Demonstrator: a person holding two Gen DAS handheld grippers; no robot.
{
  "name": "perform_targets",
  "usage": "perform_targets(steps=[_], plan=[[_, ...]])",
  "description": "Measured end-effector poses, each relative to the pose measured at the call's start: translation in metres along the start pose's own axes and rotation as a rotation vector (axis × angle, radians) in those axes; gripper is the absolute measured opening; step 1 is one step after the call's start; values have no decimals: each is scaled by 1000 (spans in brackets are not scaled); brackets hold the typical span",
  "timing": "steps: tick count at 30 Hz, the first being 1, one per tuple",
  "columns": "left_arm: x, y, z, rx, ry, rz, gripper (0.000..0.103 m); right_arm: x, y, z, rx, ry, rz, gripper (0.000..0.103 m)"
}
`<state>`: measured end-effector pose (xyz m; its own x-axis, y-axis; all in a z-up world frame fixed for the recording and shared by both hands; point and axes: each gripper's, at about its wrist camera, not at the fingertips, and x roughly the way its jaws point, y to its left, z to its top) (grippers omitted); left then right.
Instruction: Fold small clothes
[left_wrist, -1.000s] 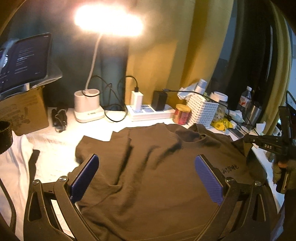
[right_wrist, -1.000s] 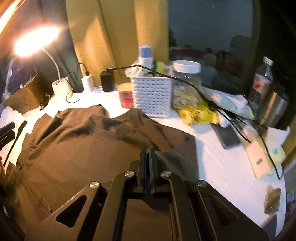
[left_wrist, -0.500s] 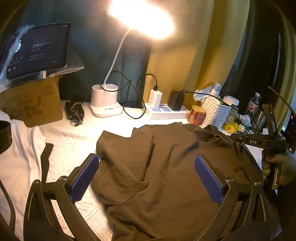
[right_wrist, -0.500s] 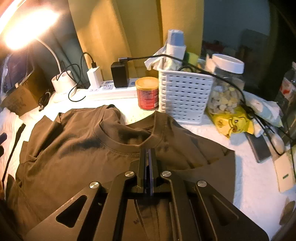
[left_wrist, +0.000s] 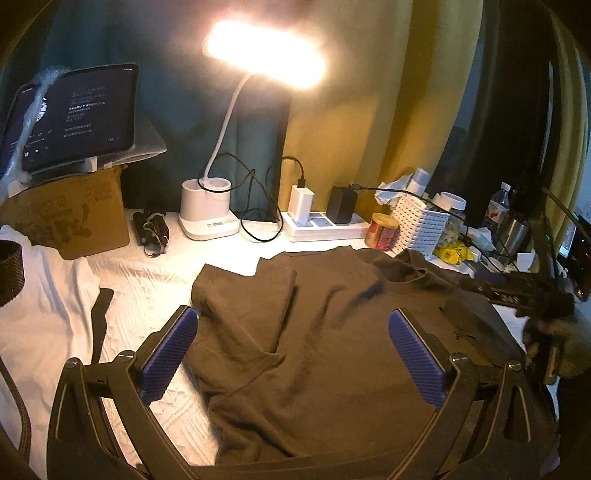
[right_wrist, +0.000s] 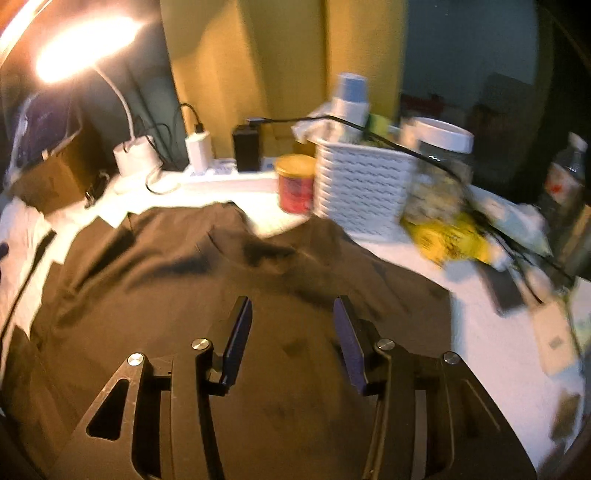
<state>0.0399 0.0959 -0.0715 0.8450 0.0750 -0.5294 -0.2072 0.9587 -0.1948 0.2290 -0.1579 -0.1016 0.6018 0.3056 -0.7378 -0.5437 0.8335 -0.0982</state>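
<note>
A dark brown T-shirt lies spread on the white table cover, collar toward the back right; it also shows in the right wrist view. Its left sleeve is folded in over the body. My left gripper is wide open and empty, hovering over the shirt's lower middle. My right gripper is open with nothing between its blue pads, just above the shirt's right side below the collar. From the left wrist view the right gripper's body sits at the shirt's right edge.
A lit desk lamp, power strip with chargers, red tin, white basket, jar and bottles line the back. A cardboard box with a tablet and a white garment lie left.
My right gripper was shut on the shirt's right part and has now opened, letting the cloth go. The left gripper has stayed open while its view shifted slightly.
</note>
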Motion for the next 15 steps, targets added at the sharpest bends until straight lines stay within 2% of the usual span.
perform_targets(steps=[6, 14, 15], plan=[[-10, -21, -5, 22, -3, -20, 102, -39, -19, -56, 25, 62, -41, 48], [-16, -39, -18, 33, 36, -26, 102, -40, -5, -109, -3, 145, -7, 47], [-17, -39, -20, 34, 40, -24, 102, -37, -4, -115, -9, 154, 11, 32]])
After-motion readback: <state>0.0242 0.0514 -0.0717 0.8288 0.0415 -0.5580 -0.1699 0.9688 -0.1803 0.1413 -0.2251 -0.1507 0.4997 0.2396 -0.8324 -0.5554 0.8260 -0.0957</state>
